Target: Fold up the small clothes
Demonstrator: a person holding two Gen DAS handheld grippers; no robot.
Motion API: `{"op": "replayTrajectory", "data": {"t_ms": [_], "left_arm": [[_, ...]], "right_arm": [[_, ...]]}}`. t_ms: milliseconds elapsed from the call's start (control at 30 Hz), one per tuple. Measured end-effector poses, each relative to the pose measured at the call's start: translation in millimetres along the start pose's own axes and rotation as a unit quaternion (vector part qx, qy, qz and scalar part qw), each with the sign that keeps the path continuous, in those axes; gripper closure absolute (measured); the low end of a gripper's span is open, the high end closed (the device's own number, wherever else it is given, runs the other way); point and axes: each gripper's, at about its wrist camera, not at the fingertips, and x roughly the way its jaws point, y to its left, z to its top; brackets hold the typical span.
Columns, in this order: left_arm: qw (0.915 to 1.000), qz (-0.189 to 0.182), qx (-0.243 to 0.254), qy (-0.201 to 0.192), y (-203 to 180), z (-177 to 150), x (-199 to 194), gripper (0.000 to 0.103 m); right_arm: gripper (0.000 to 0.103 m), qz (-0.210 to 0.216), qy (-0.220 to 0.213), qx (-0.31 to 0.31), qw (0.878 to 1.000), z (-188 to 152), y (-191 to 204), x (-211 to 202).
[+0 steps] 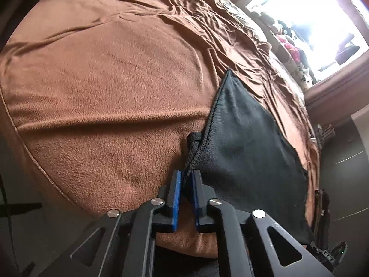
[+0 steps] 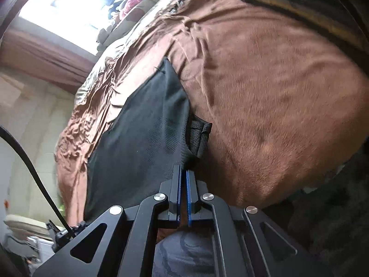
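Note:
A small black mesh garment (image 1: 244, 143) hangs stretched above the brown blanket (image 1: 103, 87) on the bed. My left gripper (image 1: 186, 175) is shut on one corner of its hemmed edge, with a rolled bit of cloth just beyond the blue pads (image 1: 176, 191). In the right wrist view the same garment (image 2: 143, 133) spreads to the left, and my right gripper (image 2: 183, 173) is shut on its other corner, next to a folded band (image 2: 200, 136). The garment's far corner (image 1: 228, 71) rests toward the bed.
The brown blanket (image 2: 265, 87) covers the whole bed, wrinkled toward the far side. A bright window (image 1: 306, 13) with stuffed toys and clutter (image 1: 288, 48) lies beyond the bed. A black cable (image 2: 30, 161) hangs at left in the right wrist view. Floor shows past the bed edge.

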Motion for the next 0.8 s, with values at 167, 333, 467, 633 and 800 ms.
{"op": "replayTrajectory", "data": {"t_ms": [167, 333, 467, 633, 800], "left_arm": [[0.9997, -0.020, -0.013, -0.011, 6, -3, -6, 0.048], [0.9991, -0.033, -0.026, -0.010, 9, -6, -9, 0.048], [0.9981, -0.047, -0.039, -0.007, 10, -10, -12, 0.046], [0.9975, -0.052, -0.033, -0.033, 8, -17, -24, 0.023], [0.9975, -0.065, -0.011, -0.023, 3, -23, -28, 0.023]], "right_arm": [[0.020, -0.065, -0.041, -0.043, 0.996, -5, 40, -22], [0.020, 0.014, -0.064, -0.095, 0.993, -14, 86, -34], [0.020, 0.038, -0.062, -0.132, 0.989, -25, 115, -30], [0.020, 0.054, -0.050, -0.156, 0.985, -49, 137, -14], [0.020, 0.069, 0.022, -0.190, 0.979, -69, 154, 19]]}}
